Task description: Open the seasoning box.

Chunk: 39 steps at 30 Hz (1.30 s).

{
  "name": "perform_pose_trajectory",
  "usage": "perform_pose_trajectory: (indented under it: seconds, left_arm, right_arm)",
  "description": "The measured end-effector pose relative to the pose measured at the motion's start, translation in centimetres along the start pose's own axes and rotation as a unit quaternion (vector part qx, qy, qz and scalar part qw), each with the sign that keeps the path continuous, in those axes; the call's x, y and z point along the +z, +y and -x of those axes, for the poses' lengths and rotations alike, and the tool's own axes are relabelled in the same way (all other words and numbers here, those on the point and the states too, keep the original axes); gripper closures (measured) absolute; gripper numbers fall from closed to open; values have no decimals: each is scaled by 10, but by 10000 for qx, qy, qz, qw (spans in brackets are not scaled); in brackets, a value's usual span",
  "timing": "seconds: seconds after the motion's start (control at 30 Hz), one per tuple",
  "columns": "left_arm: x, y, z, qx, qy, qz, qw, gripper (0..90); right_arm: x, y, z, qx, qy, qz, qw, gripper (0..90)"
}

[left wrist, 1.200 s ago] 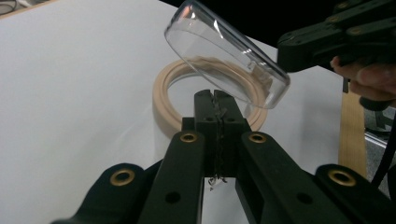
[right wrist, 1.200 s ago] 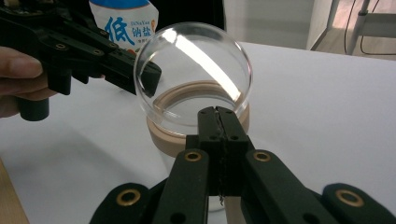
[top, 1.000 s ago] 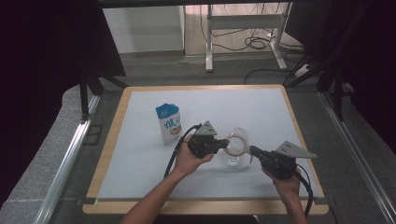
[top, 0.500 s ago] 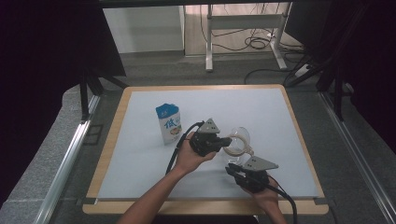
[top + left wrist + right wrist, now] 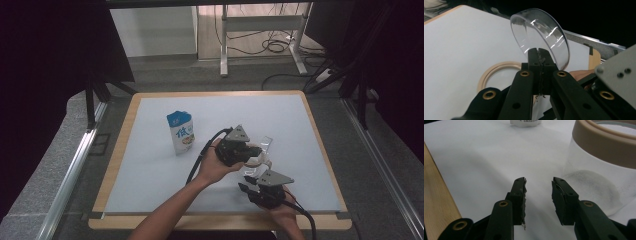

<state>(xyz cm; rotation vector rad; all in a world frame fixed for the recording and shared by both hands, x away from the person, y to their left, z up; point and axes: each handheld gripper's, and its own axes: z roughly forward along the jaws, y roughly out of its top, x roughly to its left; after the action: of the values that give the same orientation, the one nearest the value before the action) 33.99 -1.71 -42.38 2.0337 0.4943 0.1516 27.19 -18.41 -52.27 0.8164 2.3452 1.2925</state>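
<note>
A clear jar (image 5: 254, 164) with a beige rim (image 5: 604, 143) stands on the white mat, right of centre. My left gripper (image 5: 253, 150) hovers just above it, shut on the edge of a clear round lid (image 5: 541, 32) that tilts up off the jar; the beige rim (image 5: 496, 68) lies below in the left gripper view. My right gripper (image 5: 244, 186) sits low on the mat at the jar's near side. Its jaws (image 5: 539, 182) have just been opening and stand apart with nothing between them. The jar (image 5: 599, 185) is just to their right.
A blue and white carton (image 5: 181, 132) stands upright left of the jar; its base (image 5: 525, 122) shows far off. The mat (image 5: 150, 170) lies on a wooden board whose front edge (image 5: 220, 220) is close behind my right hand. Black cables trail from both grippers.
My right gripper has come down from the jar's right side to the mat near the front edge, and its jaws have parted. The left gripper has lifted the lid slightly.
</note>
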Motion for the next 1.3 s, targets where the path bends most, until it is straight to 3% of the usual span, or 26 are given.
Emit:
perform_pose_trajectory:
  seconds: [0.23,0.43,0.57,0.77,0.97,1.13,1.3]
  left_arm:
    - [5,-1,5,97,-33,-39,9999,889]
    - [-16,-17,-7,-148,107,122,9998,849]
    - [-39,-34,-15,-336,252,283,9987,836]
    - [-66,-60,-20,-366,559,310,9973,685]
    - [-85,-86,-19,-461,678,249,9963,537]
    - [-101,-110,-20,-543,843,128,9949,489]
    - [-113,-135,-23,-763,993,20,9921,460]
  right_arm:
    - [0,-2,-1,23,6,-24,10000,628]
    - [4,-1,-4,31,39,-21,10000,615]
    - [6,0,-6,10,36,10,10000,606]
    - [8,3,-8,22,-14,62,10000,605]
    - [8,6,-10,5,-14,118,9999,604]
    - [10,8,-12,-25,-12,147,9999,605]
    - [14,12,-15,-75,-6,181,9998,604]
